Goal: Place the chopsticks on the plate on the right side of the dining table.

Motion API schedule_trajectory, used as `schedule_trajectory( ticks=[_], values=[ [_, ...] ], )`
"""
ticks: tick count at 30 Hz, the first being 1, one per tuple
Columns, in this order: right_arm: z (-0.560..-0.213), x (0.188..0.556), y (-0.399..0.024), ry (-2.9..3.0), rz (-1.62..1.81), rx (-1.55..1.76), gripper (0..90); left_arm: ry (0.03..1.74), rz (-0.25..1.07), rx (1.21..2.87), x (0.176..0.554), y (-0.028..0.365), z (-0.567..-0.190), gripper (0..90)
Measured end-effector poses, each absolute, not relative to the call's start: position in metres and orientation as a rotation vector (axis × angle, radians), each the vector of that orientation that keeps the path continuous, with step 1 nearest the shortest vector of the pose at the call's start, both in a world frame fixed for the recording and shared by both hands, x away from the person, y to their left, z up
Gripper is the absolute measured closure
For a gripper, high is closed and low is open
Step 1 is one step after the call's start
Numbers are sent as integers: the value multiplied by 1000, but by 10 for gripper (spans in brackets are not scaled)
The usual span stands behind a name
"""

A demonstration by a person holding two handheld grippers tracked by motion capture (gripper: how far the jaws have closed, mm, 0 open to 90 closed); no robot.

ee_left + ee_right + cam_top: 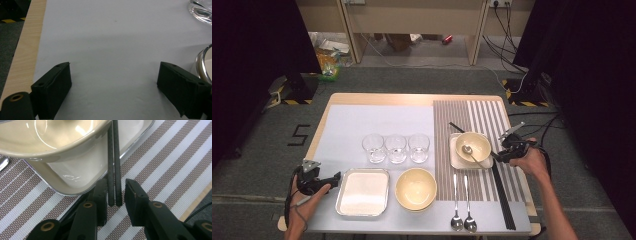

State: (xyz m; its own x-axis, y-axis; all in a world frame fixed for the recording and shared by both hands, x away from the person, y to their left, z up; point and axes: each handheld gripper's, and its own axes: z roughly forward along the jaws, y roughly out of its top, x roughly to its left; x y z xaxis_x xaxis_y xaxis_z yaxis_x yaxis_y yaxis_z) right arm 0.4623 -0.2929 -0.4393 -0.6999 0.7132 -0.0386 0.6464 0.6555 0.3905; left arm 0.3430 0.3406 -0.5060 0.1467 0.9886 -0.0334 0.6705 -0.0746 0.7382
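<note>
1. Right tongs (115, 181): the jaws are drawn in narrow around the near ends of a pair of black chopsticks (113, 157). One pad looks to be against the pair and a thin slit shows at the other, so whether they actually pinch cannot be told.
2. Left tongs (113, 72): the jaws are spread wide with nothing between them, over the bare white sheet (112, 37).
3. The chopsticks run from the jaws past the bowl (50, 140) and over the tray (62, 191) under it. In the high view their far tips (455, 127) stick out beyond the tray's far left corner.
4. Judged step: taking or placing this pair at the bowl setting on the striped mat (162, 170). A second pair (504, 200) lies on the mat nearer the person.
5. The next move likely calls for a firm, even squeeze so the two sticks stay side by side. Any lift should clear the bowl's rim and the tray edge. The thin, smooth sticks could roll or scissor.
6. Pose: in the high view the right hand (532, 160) reaches in from the right edge of the mat, tongs (498, 156) pointing left toward the bowl (473, 145). The left hand (307, 192) rests at the table's near left, tongs (337, 176) pointing at a second tray (343, 210).
</note>
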Motion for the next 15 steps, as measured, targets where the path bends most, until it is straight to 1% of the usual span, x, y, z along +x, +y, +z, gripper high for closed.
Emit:
schedule_trajectory(
  ticks=[4,15],
  values=[
    [-443,465,-291,2697,507,1090,778,1587,664,1814,343,341,-506,113],
    [-445,474,-293,2742,536,963,788,1588,664,1813,343,340,-506,113]
  ],
)
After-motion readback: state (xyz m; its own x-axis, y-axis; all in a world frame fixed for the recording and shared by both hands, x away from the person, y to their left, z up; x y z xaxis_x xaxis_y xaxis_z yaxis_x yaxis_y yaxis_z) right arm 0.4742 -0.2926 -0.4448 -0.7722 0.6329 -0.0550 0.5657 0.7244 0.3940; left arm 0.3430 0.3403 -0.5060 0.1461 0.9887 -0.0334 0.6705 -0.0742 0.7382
